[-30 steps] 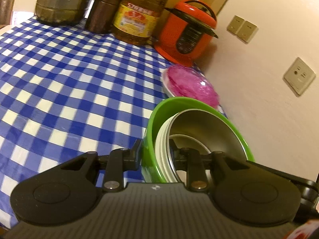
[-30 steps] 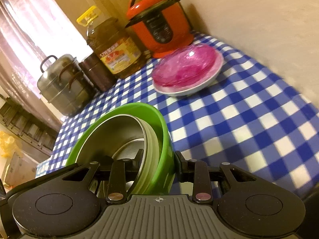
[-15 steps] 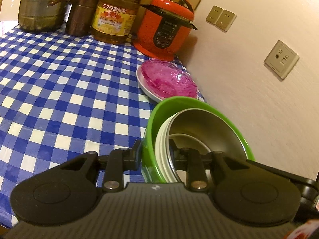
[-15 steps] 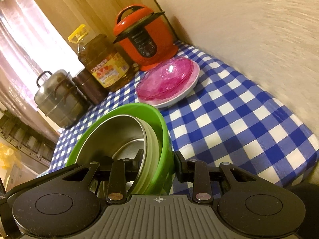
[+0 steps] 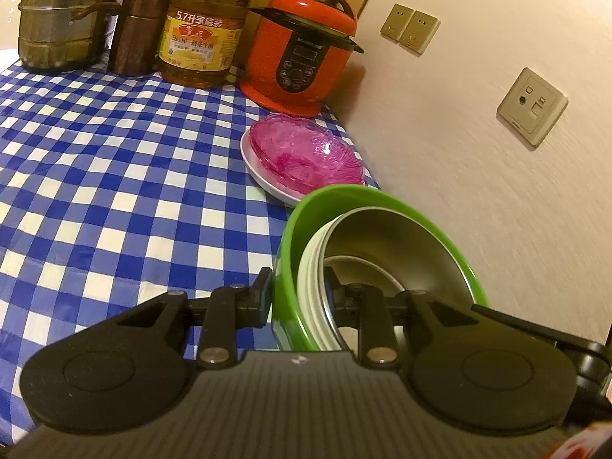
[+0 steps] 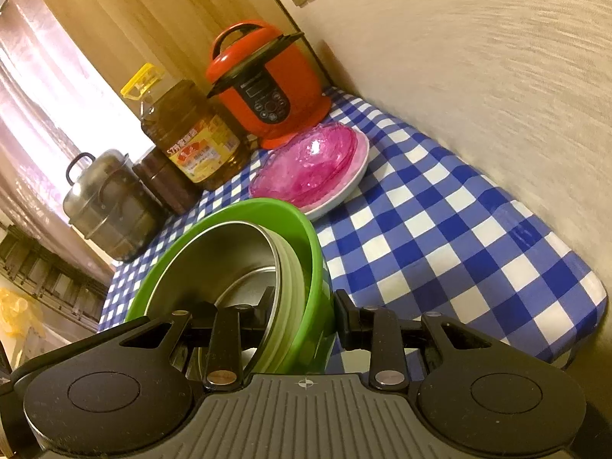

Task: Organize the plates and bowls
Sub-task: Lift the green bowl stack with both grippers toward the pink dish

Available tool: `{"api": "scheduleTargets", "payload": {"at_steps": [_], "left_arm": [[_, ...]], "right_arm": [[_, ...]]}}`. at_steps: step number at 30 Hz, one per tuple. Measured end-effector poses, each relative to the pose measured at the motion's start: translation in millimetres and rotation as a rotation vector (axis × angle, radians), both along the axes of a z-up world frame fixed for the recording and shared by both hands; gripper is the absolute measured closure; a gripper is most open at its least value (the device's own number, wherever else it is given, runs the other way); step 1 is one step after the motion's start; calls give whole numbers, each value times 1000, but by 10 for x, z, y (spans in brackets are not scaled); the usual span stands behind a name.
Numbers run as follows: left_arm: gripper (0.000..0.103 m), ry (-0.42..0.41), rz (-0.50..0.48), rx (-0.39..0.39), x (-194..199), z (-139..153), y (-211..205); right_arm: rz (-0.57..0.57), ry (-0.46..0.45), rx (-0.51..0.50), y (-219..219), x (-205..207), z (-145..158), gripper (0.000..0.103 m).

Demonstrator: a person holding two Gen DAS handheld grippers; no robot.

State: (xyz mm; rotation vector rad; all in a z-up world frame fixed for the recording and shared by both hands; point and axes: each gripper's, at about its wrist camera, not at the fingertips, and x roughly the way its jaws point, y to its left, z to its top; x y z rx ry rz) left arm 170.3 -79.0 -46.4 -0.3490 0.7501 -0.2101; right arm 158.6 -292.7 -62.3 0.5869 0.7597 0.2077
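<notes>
Checked tablecloth [image 5: 114, 191] is filling my left view; only my right is showing curtains [image 6: 57, 76]. Both grippers [image 5: 298, 298] [image 6: 302, 317] are pinching the bowls [image 6: 306, 237].

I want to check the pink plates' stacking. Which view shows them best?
The right wrist view: the pink glass plates show unobstructed on the white plate. In the left wrist view the green bowl hides their near edge.

Left gripper [image 5: 300, 292] angled downward, jaws clamped on something between them; right gripper [image 6: 302, 315] likewise tilted down, gripping.
</notes>
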Motion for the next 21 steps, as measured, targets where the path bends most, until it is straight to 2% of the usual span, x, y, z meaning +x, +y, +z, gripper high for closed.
{"api": "scheduleTargets", "payload": {"at_steps": [11, 21], "left_arm": [[80, 8, -16, -4, 269, 48, -119], [80, -6, -22, -24, 740, 98, -146]], "right_arm": [[-14, 11, 1, -125, 252, 39, 72], [-19, 3, -9, -229, 700, 108, 72]]}}
